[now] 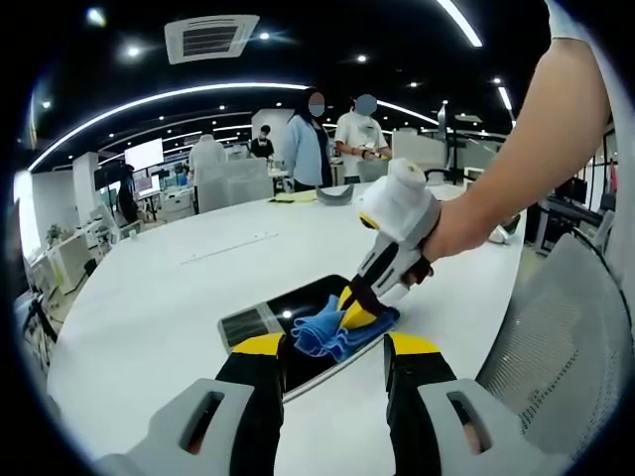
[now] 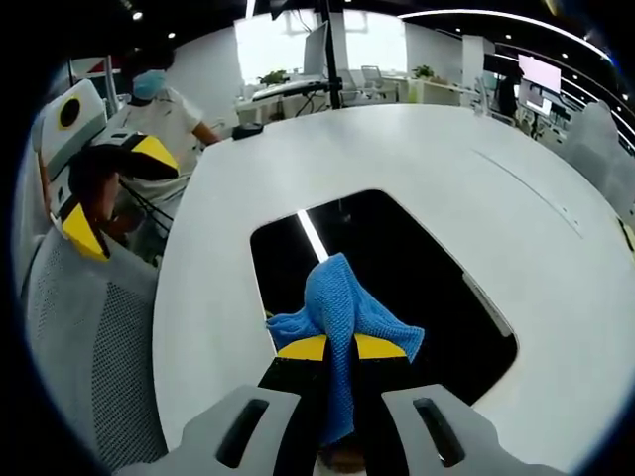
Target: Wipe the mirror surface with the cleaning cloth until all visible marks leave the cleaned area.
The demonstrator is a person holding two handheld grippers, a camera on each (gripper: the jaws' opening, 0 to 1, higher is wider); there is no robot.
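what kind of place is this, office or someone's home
Most likely an open-plan office: a big white table holds the mirror, with a mesh chair beside it, desks with monitors behind, and a ceiling vent.

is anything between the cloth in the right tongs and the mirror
Nothing visible. The right tongs are shut on the blue cloth, which hangs directly over the dark mirror with no object lying between them.
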